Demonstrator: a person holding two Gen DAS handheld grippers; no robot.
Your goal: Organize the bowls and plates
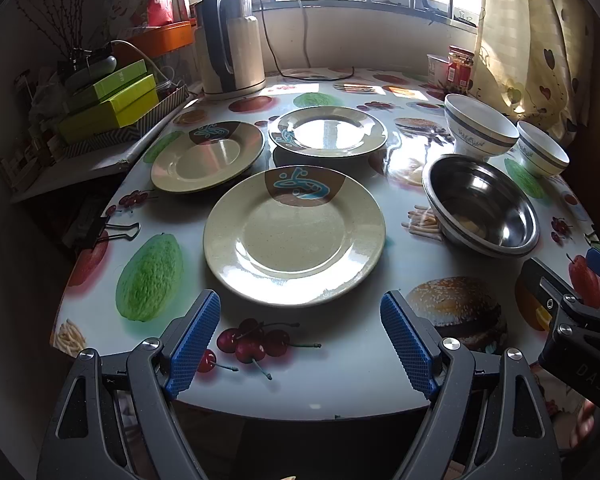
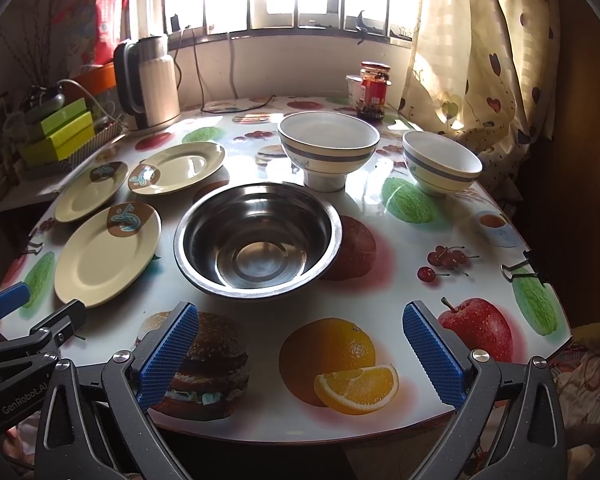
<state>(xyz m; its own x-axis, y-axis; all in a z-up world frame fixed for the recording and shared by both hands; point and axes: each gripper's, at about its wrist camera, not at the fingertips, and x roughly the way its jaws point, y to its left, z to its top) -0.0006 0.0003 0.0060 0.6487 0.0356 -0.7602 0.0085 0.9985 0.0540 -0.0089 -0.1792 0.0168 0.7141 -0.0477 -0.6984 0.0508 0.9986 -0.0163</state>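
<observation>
Three cream plates with a brown-and-blue mark lie on the table: the near plate [image 1: 294,236] [image 2: 106,252], the left plate [image 1: 208,156] [image 2: 88,190] and the far plate [image 1: 327,130] [image 2: 178,168]. A steel bowl [image 1: 481,206] [image 2: 258,236] sits right of them. Two white bowls with blue bands stand behind it, a large bowl [image 1: 479,126] [image 2: 327,148] and a small bowl [image 1: 541,154] [image 2: 439,168]. My left gripper [image 1: 300,316] is open and empty, just short of the near plate. My right gripper [image 2: 300,328] is open and empty, just short of the steel bowl.
The table [image 2: 379,292] has a glossy fruit-print cover. An electric kettle [image 1: 232,44] [image 2: 152,80] stands at the back left, green boxes [image 1: 108,100] beside it. A red jar [image 2: 373,90] is at the back by the curtain [image 2: 479,60]. Binder clips [image 1: 112,232] [image 2: 519,268] grip the table edges.
</observation>
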